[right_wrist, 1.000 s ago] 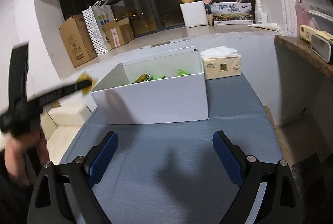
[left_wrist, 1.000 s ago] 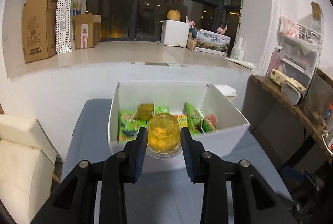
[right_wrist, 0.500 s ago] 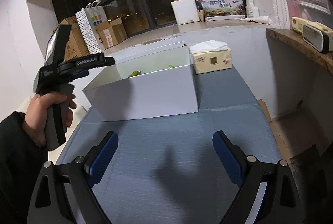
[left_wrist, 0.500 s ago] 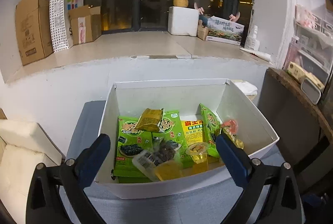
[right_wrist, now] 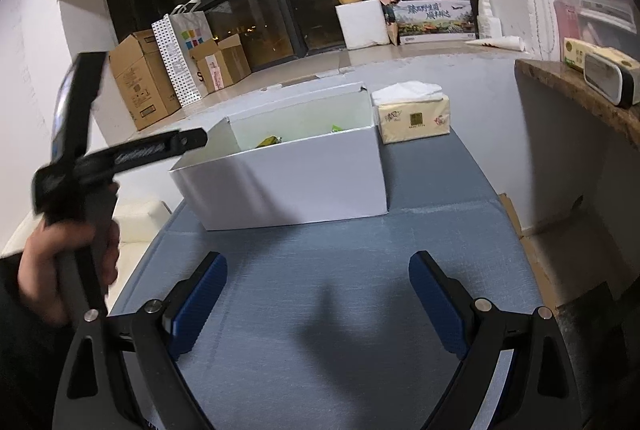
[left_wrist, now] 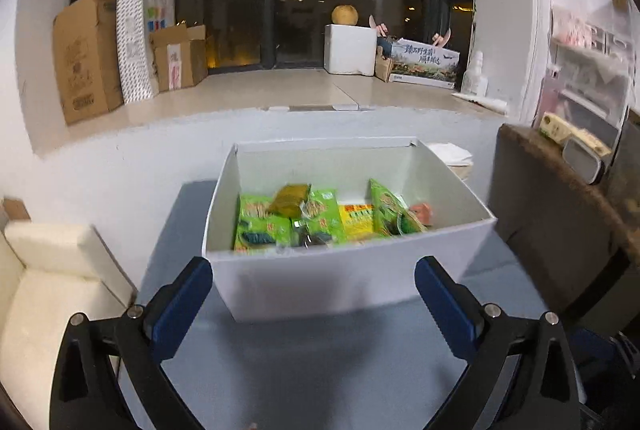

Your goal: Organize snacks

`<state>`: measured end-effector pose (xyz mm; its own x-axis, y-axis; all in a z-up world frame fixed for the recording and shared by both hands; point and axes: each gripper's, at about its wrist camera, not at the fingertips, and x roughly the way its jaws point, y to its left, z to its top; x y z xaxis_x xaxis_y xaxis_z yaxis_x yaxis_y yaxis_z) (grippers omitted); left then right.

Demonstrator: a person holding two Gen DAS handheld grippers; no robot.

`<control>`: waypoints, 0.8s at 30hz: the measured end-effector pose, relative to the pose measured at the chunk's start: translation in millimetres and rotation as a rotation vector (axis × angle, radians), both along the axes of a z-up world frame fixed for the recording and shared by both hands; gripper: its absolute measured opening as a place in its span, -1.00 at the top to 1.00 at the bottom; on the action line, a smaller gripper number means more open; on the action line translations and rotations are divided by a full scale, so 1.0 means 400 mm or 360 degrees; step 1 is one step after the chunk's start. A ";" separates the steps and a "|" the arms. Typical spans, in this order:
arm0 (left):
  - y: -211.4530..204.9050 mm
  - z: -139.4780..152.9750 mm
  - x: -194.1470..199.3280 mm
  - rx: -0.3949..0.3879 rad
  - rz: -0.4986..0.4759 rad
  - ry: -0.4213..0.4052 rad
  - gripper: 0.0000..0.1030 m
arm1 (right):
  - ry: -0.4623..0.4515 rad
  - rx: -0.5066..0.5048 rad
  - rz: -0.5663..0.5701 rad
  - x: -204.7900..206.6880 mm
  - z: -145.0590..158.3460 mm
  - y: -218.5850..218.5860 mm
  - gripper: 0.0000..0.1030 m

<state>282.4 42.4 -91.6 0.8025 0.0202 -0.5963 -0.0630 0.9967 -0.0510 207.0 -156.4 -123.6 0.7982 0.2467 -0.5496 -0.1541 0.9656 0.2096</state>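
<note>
Left wrist view: sits behind left gripper [left_wrist: 314,296], faces 12 o'clock, near white box [left_wrist: 344,282], looks down inside. Right wrist view: farther back, box [right_wrist: 296,182] at 11 o'clock. Both share box, blue table [right_wrist: 360,270], window ledge; left view perhaps slightly blurred.

A blue-grey cloth-covered surface [right_wrist: 360,270] fills the lower middle of the right wrist view, and a yellowish pack of paper tissues [right_wrist: 414,116] lies on it right of centre. Along the upper part of the frame runs a pale stone window ledge [left_wrist: 248,96] below dark window panes [left_wrist: 340,18]. At upper left on the ledge stand a tall brown cardboard box [left_wrist: 86,56], a white dotted paper bag [left_wrist: 138,38] and a smaller open cardboard box [left_wrist: 180,56]. At upper centre a round orange fruit [left_wrist: 345,16] sits on a white foam box [left_wrist: 350,48]. A cream cushioned seat [left_wrist: 48,270] shows at lower left.
</note>
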 end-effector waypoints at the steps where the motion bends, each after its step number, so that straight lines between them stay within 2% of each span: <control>1: -0.005 -0.003 -0.021 0.0005 0.0038 0.0032 -1.00 | -0.0002 -0.0030 0.0005 -0.006 0.006 0.007 -0.85; 5: -0.036 -0.015 -0.123 0.0102 0.0122 0.0045 -1.00 | -0.0094 -0.0152 0.0014 -0.053 0.037 0.039 -0.85; 9: -0.037 -0.001 -0.246 -0.0014 0.0084 0.0033 -1.00 | -0.0130 -0.0203 0.0043 -0.091 0.059 0.053 -0.85; 14: -0.035 0.034 -0.361 -0.0013 0.0103 -0.0012 -1.00 | -0.0115 -0.0185 0.0024 -0.118 0.078 0.045 -0.85; 18: -0.024 0.049 -0.420 -0.0052 0.0083 -0.0003 -1.00 | -0.0127 -0.0171 0.0026 -0.141 0.091 0.040 -0.85; 24: -0.019 0.063 -0.448 -0.0039 0.0107 -0.0013 -1.00 | -0.0125 -0.0175 0.0048 -0.159 0.098 0.036 -0.85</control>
<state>103.3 34.9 -66.5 0.8046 0.0598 -0.5908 -0.1293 0.9887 -0.0761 143.4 -142.2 -84.3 0.8328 0.2130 -0.5109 -0.1951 0.9767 0.0890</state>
